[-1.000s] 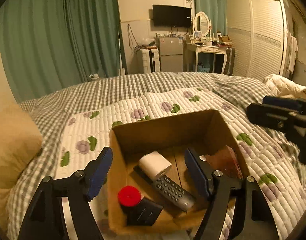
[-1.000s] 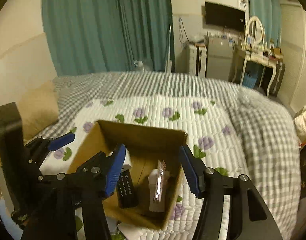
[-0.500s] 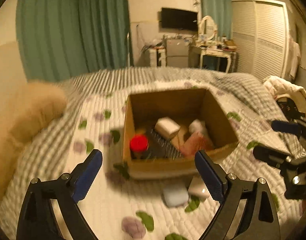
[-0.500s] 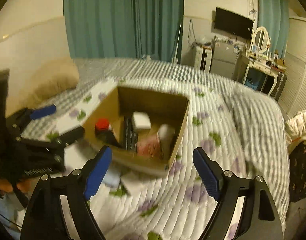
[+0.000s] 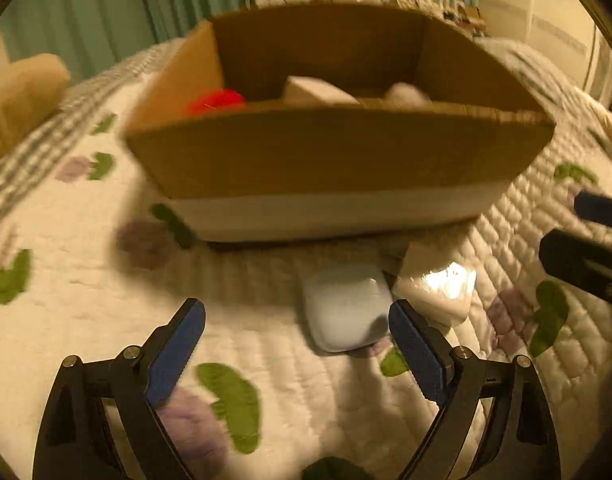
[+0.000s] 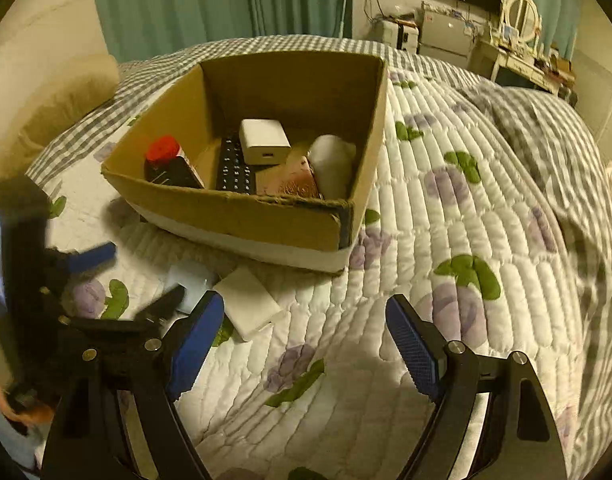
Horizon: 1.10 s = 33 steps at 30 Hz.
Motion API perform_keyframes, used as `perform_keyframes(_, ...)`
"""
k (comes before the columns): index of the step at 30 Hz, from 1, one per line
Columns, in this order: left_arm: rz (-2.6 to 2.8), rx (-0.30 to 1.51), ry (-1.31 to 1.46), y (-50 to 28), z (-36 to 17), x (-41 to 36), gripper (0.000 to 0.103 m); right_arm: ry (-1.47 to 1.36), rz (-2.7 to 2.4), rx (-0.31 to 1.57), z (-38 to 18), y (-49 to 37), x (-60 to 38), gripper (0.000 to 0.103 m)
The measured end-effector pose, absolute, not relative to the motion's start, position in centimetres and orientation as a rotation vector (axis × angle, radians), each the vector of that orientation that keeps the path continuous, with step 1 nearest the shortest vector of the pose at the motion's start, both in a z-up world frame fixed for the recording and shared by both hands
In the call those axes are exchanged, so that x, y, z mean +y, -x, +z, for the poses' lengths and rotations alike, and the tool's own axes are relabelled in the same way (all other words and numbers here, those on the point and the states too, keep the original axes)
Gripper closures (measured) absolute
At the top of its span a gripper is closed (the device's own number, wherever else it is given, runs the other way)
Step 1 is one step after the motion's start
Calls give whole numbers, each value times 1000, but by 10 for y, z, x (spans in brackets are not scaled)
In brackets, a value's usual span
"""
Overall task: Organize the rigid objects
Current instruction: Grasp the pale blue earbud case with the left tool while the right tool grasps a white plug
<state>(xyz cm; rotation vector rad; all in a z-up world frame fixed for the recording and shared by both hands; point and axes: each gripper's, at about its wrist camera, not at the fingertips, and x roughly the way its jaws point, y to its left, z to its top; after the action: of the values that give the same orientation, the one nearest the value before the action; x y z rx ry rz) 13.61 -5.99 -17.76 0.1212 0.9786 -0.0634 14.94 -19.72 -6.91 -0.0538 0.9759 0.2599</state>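
Note:
A cardboard box [image 6: 242, 212] stands on the quilted bed and holds a red-capped item [image 6: 162, 149], a black remote [image 6: 234, 168], a white charger block [image 6: 264, 142], a pink item [image 6: 292, 180] and a grey-white item [image 6: 331, 162]. In front of the box lie a pale blue rounded case [image 5: 345, 306] and a white flat block [image 5: 437, 290], which also shows in the right wrist view [image 6: 248, 304]. My left gripper [image 5: 298, 336] is open and low over the quilt, just short of the blue case; it also shows in the right wrist view [image 6: 126, 280]. My right gripper [image 6: 302, 336] is open and empty above the quilt, right of the white block.
The box [image 5: 333, 152] fills the left wrist view close ahead. A tan pillow [image 6: 58, 104] lies at the left. The grey checked blanket [image 6: 545, 120] covers the far and right side of the bed. Furniture stands along the far wall.
Both grippers have pulled back from above the box and dropped low in front of it. The left one has come down close to the blue case and white block.

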Motion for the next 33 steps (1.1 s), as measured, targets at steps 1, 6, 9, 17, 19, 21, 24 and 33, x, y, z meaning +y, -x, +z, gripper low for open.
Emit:
perform_keyframes(1,-78,985,-122,-140,-181,-64,12,57,258,980,-69,-150,-196,20)
perform_keyframes(6,-135,1007,-102,-149,-191,-69,51,83,251,1000,-74,-153,-190,20)
perform_keyframes(9,-183,999,-54,-141,-186,-62,55,85,247,1010,-76,-154,-190,20)
perform_keyframes(17,-64,908,-58,-114,-148,-27,55,142,291,1021,-77,-162,-164,20)
perform_keyframes(19,-42,897,-77,-118,-145,-16,55,163,304,1054,-85,-170,-150,20)
perform_keyframes(21,-32,896,-75,-121,-146,-11,55,154,317,1096,-97,-181,-138,20)
perform_keyframes(24,-37,910,-54,-126,-151,-5,55,138,307,1169,-120,-197,-131,20)
perform_keyframes(33,-46,930,-35,-126,-159,-2,55,127,284,1253,-144,-220,-126,33)
